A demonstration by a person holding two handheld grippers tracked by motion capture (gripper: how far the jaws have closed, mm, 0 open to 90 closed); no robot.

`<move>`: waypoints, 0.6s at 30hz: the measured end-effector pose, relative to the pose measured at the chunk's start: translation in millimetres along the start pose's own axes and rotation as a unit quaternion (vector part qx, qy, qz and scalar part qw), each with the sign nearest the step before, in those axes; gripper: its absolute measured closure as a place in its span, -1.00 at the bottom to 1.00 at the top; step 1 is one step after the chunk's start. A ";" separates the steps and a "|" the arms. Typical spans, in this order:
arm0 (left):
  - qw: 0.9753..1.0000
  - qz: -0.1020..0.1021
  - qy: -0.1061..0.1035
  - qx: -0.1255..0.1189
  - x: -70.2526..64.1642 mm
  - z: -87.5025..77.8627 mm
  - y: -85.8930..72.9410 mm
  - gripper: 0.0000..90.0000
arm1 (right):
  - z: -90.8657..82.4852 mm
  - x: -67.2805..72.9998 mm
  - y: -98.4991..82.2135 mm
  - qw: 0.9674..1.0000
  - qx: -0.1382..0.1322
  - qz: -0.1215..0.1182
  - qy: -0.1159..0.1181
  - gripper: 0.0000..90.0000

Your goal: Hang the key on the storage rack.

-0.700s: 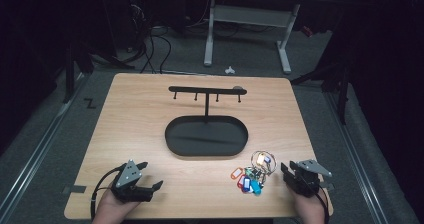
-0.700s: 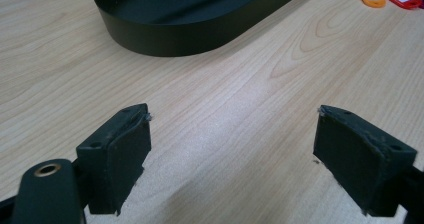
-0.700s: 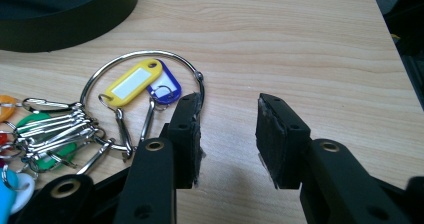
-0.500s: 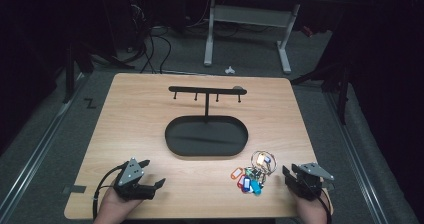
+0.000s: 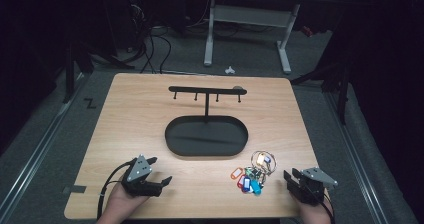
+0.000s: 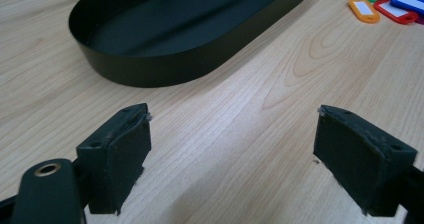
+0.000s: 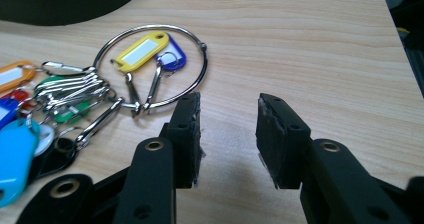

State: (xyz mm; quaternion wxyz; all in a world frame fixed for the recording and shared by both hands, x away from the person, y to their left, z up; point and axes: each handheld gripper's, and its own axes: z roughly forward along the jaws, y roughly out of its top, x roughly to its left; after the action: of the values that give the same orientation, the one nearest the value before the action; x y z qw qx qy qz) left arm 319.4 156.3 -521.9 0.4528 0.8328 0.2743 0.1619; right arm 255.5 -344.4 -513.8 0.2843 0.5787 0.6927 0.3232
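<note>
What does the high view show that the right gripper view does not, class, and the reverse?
High view alone: the hook stand rising from the black oval tray, and the left gripper, jaws open. Right gripper view alone: the big metal ring around a yellow tag. Both: the key-tag bunch, the wooden table, and the right gripper, jaws apart and empty.

Pale matt wood table (image 7: pixel 310 44); shiny metal ring (image 7: pixel 150 64) left of the jaws, glossy plastic tags (image 7: pixel 142 50).

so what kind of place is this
Probably a lab or workshop set up for recording: a lone wooden table under a dim room, tangled cables on grey carpet, and a height-adjustable desk frame behind it.
</note>
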 end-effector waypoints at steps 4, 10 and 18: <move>1.000 0.004 -0.004 -0.002 -1.6 2.7 2.2 -0.65 | -3.3 2.7 -1.4 1.000 -0.002 -0.004 0.005 0.42; 1.000 0.008 -0.011 0.000 -1.6 6.5 3.9 -0.65 | -5.5 10.8 -0.7 1.000 0.001 -0.014 0.008 0.47; 1.000 0.008 -0.007 0.003 -2.1 2.8 1.8 -0.65 | -0.6 18.7 3.8 0.999 0.009 -0.026 0.026 0.61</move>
State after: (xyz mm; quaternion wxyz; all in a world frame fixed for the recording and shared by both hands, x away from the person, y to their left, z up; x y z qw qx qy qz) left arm 319.8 152.4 -521.9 0.4509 0.8375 0.2649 0.1586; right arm 254.2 -325.5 -510.8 0.2690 0.5546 0.7174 0.3247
